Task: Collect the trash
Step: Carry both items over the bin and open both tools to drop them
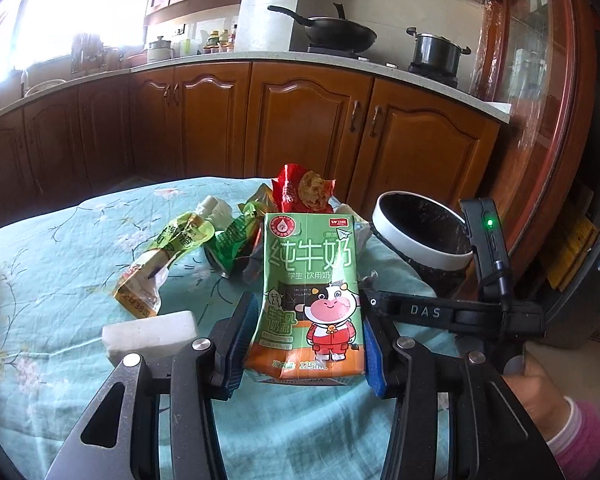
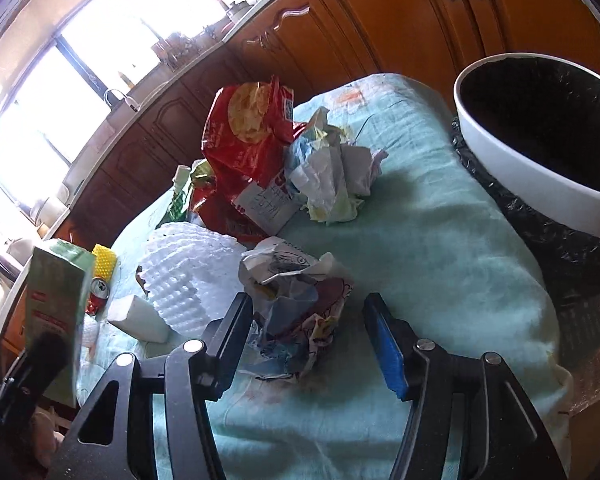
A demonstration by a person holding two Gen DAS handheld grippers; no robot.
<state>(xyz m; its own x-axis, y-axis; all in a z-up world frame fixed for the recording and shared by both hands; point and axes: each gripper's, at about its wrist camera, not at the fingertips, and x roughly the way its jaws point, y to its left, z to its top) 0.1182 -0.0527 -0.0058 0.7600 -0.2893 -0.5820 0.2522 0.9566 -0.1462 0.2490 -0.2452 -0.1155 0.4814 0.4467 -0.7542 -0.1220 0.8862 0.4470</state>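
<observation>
My left gripper (image 1: 306, 340) is shut on a green milk carton (image 1: 310, 292) and holds it upright above the table. The carton also shows at the left of the right wrist view (image 2: 56, 300). My right gripper (image 2: 306, 344) is open around a crumpled paper wrapper (image 2: 296, 300) lying on the turquoise tablecloth (image 2: 440, 248); its jaws stand apart from it. The white-rimmed trash bin (image 2: 540, 184) with a black liner stands at the table's right edge; in the left wrist view the bin (image 1: 420, 240) is beyond the carton.
More trash lies on the table: a red snack bag (image 2: 248, 128), a paper wad (image 2: 332, 176), white foam netting (image 2: 188, 276), a white block (image 1: 152, 334), green pouches (image 1: 172, 248), a soda can (image 2: 98, 294). Wooden kitchen cabinets (image 1: 300, 120) stand behind.
</observation>
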